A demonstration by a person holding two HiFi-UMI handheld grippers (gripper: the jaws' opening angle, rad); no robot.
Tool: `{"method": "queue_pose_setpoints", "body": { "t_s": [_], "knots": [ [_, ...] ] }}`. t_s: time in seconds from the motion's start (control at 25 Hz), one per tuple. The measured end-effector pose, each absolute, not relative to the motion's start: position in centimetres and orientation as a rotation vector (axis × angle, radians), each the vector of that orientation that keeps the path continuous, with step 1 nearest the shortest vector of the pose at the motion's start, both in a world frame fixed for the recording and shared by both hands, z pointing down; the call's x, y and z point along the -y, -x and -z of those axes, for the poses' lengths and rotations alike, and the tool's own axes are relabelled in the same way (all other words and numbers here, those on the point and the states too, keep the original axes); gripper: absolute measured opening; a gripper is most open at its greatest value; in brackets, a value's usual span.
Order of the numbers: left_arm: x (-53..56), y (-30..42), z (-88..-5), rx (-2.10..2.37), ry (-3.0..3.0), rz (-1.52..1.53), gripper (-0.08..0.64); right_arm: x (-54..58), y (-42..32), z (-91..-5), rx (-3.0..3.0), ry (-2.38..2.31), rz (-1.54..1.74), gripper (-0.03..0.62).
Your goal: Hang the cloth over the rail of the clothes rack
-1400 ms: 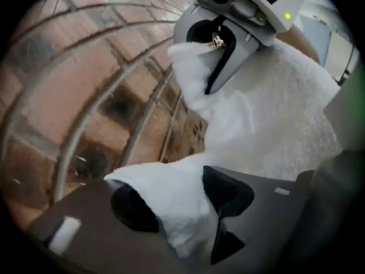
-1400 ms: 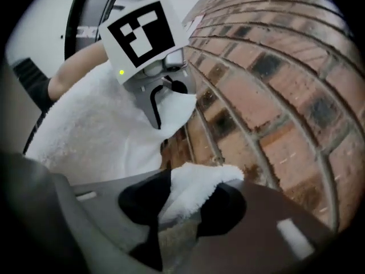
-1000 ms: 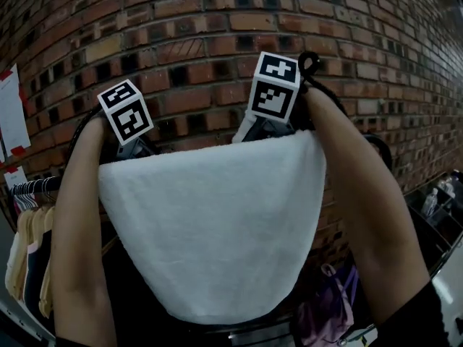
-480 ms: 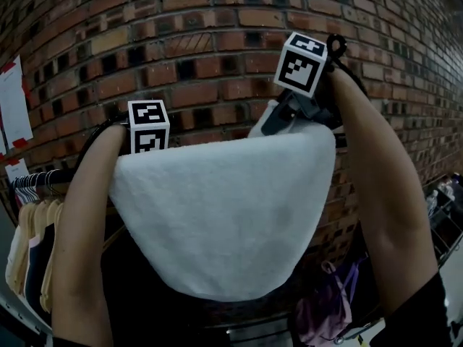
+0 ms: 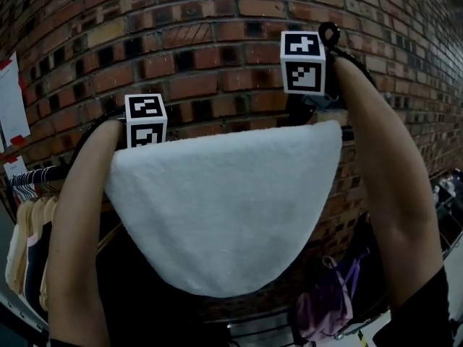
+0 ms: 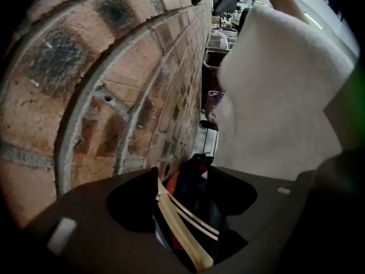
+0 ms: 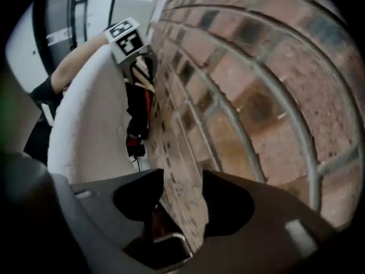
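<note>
The cloth [image 5: 224,208] hangs as a white drape. Its top fold runs left to right, apparently along the rail [image 5: 29,179], which shows only beyond the cloth's ends. Both tools stand behind that fold, on the brick wall [image 5: 217,42] side.

- Left tool [image 6: 182,201]: at the fold's left end, close to it. Its jaws are wide, have just been closing slightly, and have nothing between them.
- Right tool [image 7: 182,201]: above the fold's right end, jaws apart and empty.

Judgement: the cloth lies toward the person from each tool, so withdraw upward, clear of the fold.
</note>
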State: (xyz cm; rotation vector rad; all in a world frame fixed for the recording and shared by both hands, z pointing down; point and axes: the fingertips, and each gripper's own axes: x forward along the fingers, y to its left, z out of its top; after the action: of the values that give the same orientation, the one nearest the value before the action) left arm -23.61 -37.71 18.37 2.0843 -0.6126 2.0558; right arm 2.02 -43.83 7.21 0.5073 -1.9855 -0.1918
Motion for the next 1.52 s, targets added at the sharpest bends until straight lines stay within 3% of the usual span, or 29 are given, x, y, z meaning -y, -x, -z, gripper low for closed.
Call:
{"method": "queue_pose_setpoints", "body": {
  "t_s": [0.36,0.56,0.6,0.92,1.12,1.2,1.28,1.32,1.52],
  "knots": [
    [39.8,22.5,-16.3,0.756,-2.273,-2.055,0.284,42.3,5.2,-6.7,1.898,-0.426,0.684,0.216],
    [42.5,22.3,-11.0,1.121,-2.496,-2.117,0.281,43.2,6.0,-3.6,1.800,-0.595,0.935,0.216],
    [42.9,22.1,-9.6,1.217,-2.541,-2.125,0.234,43.2,6.1,-2.3,1.796,-0.653,0.992,0.216],
    [42.6,19.5,-2.9,1.644,-2.774,-1.988,0.232,41.7,7.1,0.8,1.825,-0.853,1.172,0.183],
    [39.7,18.1,5.3,2.200,-2.965,-1.552,0.218,39.6,6.8,5.2,1.900,-1.099,1.278,0.138],
    [36.4,16.7,9.2,2.453,-3.044,-1.275,0.129,37.4,7.4,7.4,1.994,-1.182,1.346,0.087],
    [32.0,14.7,12.9,2.661,-3.151,-0.876,0.009,34.3,7.9,9.8,2.145,-1.258,1.415,0.034],
    [29.4,13.5,14.2,2.733,-3.207,-0.659,0.008,32.5,7.9,10.9,2.235,-1.295,1.444,0.007],
    [16.8,8.6,14.0,2.760,-3.383,0.380,0.008,22.0,7.1,11.8,2.695,-1.377,1.555,0.003]
  ]
}}
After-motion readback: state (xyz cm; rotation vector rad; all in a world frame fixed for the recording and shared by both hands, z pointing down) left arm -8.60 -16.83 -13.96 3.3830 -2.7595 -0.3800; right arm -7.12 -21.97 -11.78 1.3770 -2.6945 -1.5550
